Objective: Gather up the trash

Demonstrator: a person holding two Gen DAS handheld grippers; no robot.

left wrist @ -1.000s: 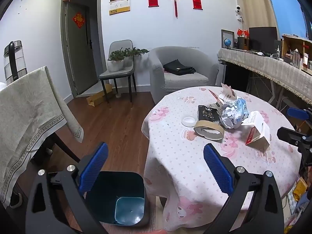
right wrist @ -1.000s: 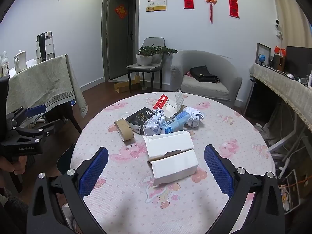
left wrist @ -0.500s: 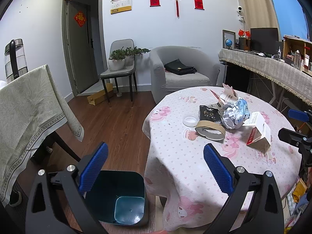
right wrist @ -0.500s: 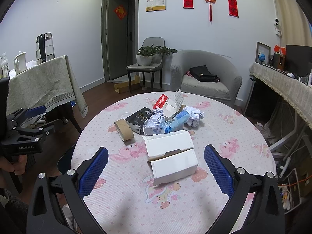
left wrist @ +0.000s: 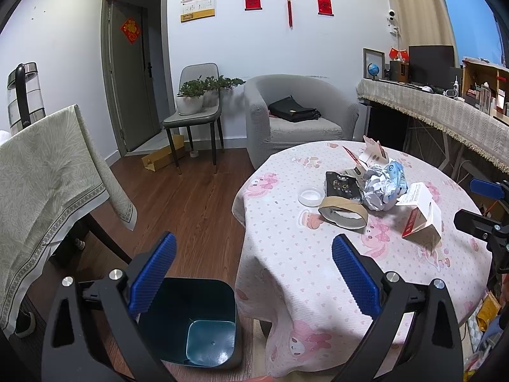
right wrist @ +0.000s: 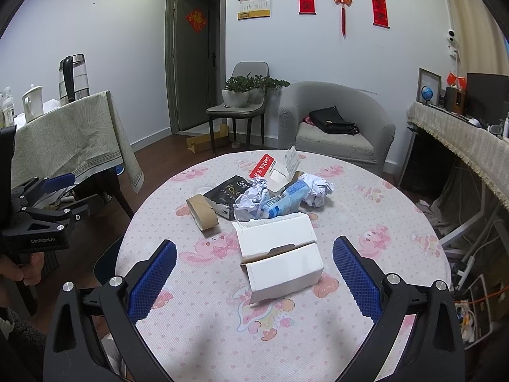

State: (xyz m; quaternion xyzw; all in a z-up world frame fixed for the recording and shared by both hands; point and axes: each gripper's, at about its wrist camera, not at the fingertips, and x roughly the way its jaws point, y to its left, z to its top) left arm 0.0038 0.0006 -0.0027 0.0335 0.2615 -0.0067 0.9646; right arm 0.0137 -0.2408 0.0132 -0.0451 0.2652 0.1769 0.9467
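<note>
Both grippers are held wide open with nothing between the blue pads: the right gripper (right wrist: 254, 273) is poised over the near edge of the round table (right wrist: 366, 222), and the left gripper (left wrist: 253, 273) is hung off the table's left edge, above the floor. Directly between the right gripper's fingers, near the table's near edge, a white cardboard box (right wrist: 280, 261) is seen lying with a flap open, untouched by either pad. Behind it, toward the middle of the table, the rest of the trash is heaped: crumpled paper (right wrist: 251, 199), a blue-and-white wrapper (right wrist: 283, 199), a black packet (right wrist: 227, 191), a torn red-and-white carton (right wrist: 275, 172) and a brown tape roll (right wrist: 202, 211) just to the left. A teal bin (left wrist: 191, 321) is found on the floor beside the table's left edge, below the left gripper; its left side is covered by the gripper's finger. A small white lid (left wrist: 311, 196) is made out only from the left wrist view. The print on the packets is too small to be read.
</note>
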